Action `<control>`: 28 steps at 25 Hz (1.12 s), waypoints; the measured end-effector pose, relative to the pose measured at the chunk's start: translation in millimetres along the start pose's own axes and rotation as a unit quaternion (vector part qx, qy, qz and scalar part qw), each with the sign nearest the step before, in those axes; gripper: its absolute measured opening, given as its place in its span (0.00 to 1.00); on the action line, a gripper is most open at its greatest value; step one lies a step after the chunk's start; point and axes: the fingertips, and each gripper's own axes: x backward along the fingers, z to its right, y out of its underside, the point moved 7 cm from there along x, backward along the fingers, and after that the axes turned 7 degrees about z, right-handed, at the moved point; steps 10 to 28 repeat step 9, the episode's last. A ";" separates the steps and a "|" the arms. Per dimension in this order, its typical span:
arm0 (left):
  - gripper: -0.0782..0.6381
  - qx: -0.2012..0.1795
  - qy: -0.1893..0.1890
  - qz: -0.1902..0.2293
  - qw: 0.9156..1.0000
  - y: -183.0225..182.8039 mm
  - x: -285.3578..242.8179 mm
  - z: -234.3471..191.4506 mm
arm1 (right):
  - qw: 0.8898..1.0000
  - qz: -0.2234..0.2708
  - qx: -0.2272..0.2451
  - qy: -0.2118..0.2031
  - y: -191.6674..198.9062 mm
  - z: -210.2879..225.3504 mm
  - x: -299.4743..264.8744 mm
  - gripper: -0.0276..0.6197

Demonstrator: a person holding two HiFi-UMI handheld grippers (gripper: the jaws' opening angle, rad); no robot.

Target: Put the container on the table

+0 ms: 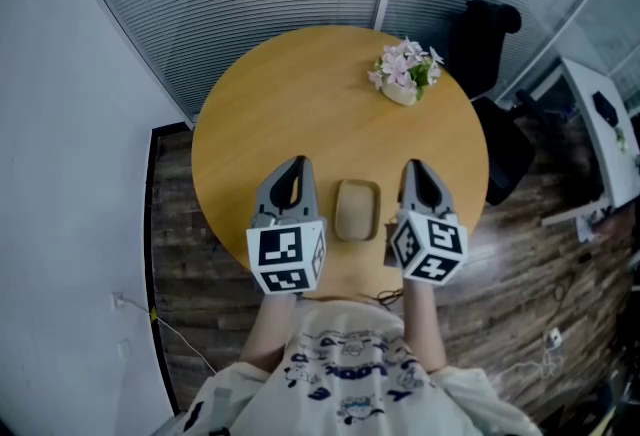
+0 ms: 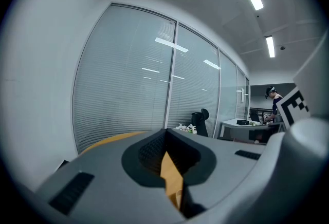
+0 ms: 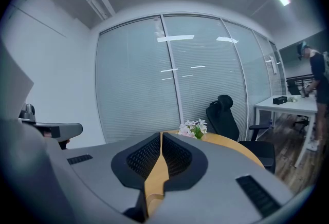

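A tan, oblong container (image 1: 357, 210) lies flat on the round wooden table (image 1: 300, 94) near its front edge. My left gripper (image 1: 297, 164) is just to the container's left and my right gripper (image 1: 413, 165) just to its right, neither touching it. Both point away from me over the tabletop. In the left gripper view the jaws of the left gripper (image 2: 165, 131) meet at their tips with nothing between them. The right gripper (image 3: 161, 135) looks the same in its own view. The container is hidden in both gripper views.
A small pot of pale flowers (image 1: 405, 69) stands at the table's far right. A black office chair (image 1: 490, 34) is behind the table, and a white desk (image 1: 600, 124) stands to the right. Blinds cover the glass wall. A person (image 3: 318, 74) stands far off.
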 end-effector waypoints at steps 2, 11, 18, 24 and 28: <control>0.11 0.000 0.001 -0.001 1.000 -0.3 -0.7 0.5 | 1.000 0.000 0.000 0.001 -1.0 1.0 -0.5 0.06; 0.11 0.001 0.000 -0.001 1.000 3.1 -1.2 1.1 | 1.000 -0.002 0.003 0.002 2.1 3.1 -1.8 0.06; 0.11 0.001 0.000 -0.001 1.000 3.1 -1.2 1.1 | 1.000 -0.002 0.003 0.002 2.1 3.1 -1.8 0.06; 0.11 0.001 0.000 -0.001 1.000 3.1 -1.2 1.1 | 1.000 -0.002 0.003 0.002 2.1 3.1 -1.8 0.06; 0.11 0.001 0.000 -0.001 1.000 3.1 -1.2 1.1 | 1.000 -0.002 0.003 0.002 2.1 3.1 -1.8 0.06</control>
